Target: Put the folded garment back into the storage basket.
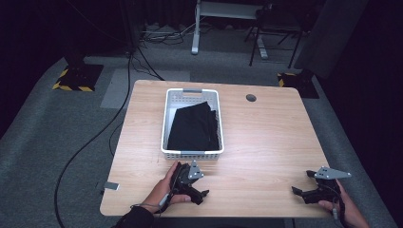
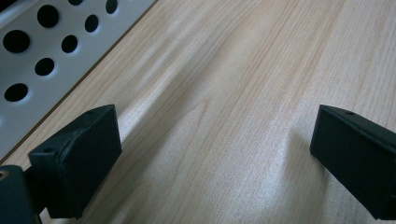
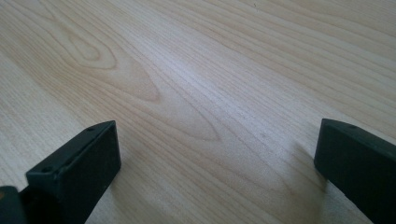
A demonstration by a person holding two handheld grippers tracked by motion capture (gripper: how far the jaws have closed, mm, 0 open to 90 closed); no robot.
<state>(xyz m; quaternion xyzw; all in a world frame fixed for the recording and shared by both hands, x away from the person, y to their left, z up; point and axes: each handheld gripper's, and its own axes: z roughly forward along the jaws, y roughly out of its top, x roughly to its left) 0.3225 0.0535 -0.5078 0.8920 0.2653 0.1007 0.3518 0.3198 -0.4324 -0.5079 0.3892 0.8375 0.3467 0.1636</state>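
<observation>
Item 1: left gripper (image 1: 202, 194), jaws apart, empty, low over the table (image 1: 266, 142), just beside the basket (image 1: 192, 154). Item 2: right gripper (image 1: 298, 192), likewise spread, well apart. Item 3: black cloth (image 1: 194, 127), folded inside the basket. Risk: reaching in could catch the wall and shove it.

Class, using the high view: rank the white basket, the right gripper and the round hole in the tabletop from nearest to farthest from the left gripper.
1. White basket, just beyond the left gripper.
2. Right gripper, across the table's near edge.
3. Round hole, far side, right of the basket.
</observation>
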